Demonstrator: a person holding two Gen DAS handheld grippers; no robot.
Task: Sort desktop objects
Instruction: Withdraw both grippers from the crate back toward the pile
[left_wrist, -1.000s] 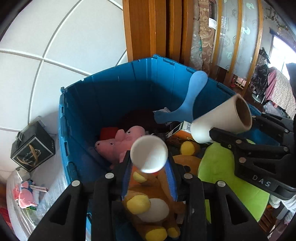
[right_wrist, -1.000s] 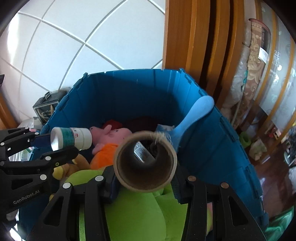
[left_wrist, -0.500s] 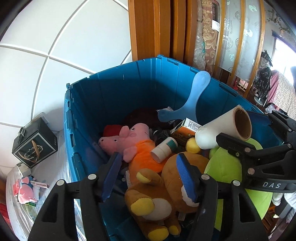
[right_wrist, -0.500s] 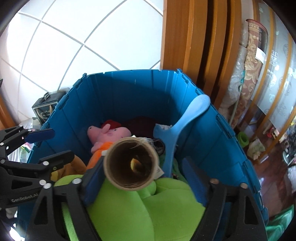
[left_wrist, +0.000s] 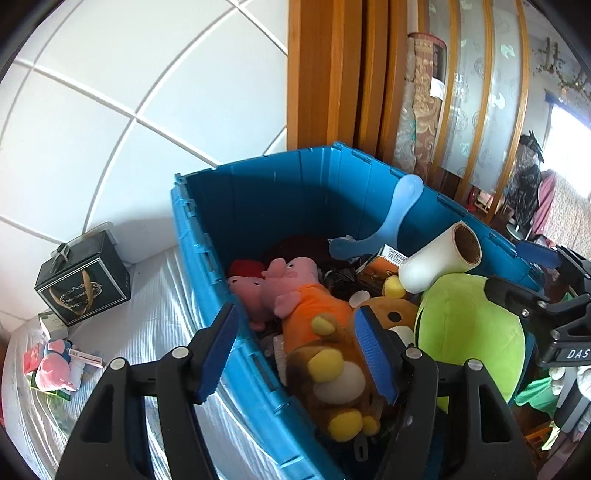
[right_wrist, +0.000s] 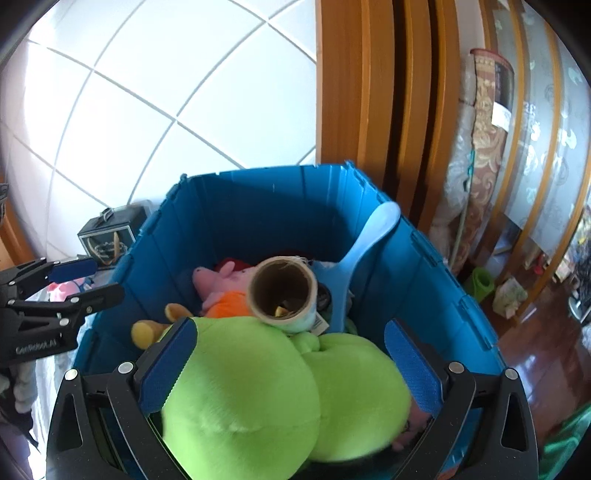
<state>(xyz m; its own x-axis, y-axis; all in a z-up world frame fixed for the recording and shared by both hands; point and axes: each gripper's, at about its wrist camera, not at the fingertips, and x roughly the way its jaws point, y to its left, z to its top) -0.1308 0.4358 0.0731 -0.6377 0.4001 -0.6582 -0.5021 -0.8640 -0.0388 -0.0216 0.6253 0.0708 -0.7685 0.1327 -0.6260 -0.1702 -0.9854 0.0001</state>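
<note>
Blue storage crate (right_wrist: 266, 206): filled centre frame, packed with plush toys.
Green plush (right_wrist: 258, 387): lay lower centre, between wide-spread right gripper (right_wrist: 295, 365) pads, ungripped.
Paper roll (right_wrist: 282, 295): rested on the plush just beyond those pads, long axis pointing away; released, jaws just opened.
Left gripper (left_wrist: 295, 350): spread, empty, straddling the crate's left wall.

The blue bin (left_wrist: 258, 206) is moulded plastic with a smooth, slightly glossy ribbed wall; the roll (left_wrist: 436, 262) lying in it is matt white paper wound on a brown cardboard core. The green plush (right_wrist: 258, 384) and pink pig plush (left_wrist: 291, 291) are soft, matt fabric. Each hand-held gripper carries matt black plastic fingers (left_wrist: 173, 398) with ribbed blue pads (right_wrist: 170, 365).
</note>
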